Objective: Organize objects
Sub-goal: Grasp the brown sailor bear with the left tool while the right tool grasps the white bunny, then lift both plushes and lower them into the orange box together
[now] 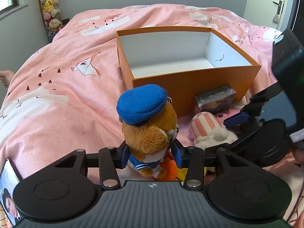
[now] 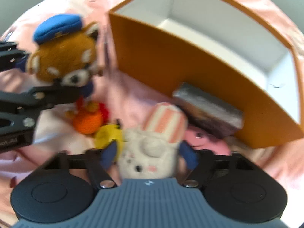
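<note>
My left gripper point(image 1: 151, 155) is shut on a brown plush animal with a blue cap point(image 1: 150, 125), held upright by its body just above the pink bedcover. An empty orange box point(image 1: 190, 87) with a white inside stands behind it. In the blurred right wrist view, my right gripper point(image 2: 149, 155) points down over a white plush rabbit with a striped hat point(image 2: 150, 152). The rabbit lies between the blue pads, with thin gaps showing at its sides. A silver card box point(image 2: 209, 104) leans against the orange box point(image 2: 171, 66). The right gripper's blue fingertip point(image 1: 235, 118) shows in the left wrist view.
An orange crochet toy point(image 2: 87, 123), a yellow toy point(image 2: 108, 134) and a pink item point(image 2: 209, 144) lie around the rabbit. The pink duvet point(image 1: 66, 76) covers the bed. A phone point(image 1: 7, 190) rides on my left gripper. A tube of plush toys point(image 1: 50, 9) stands by the wall, and a person's foot point(image 1: 5, 77) shows at far left.
</note>
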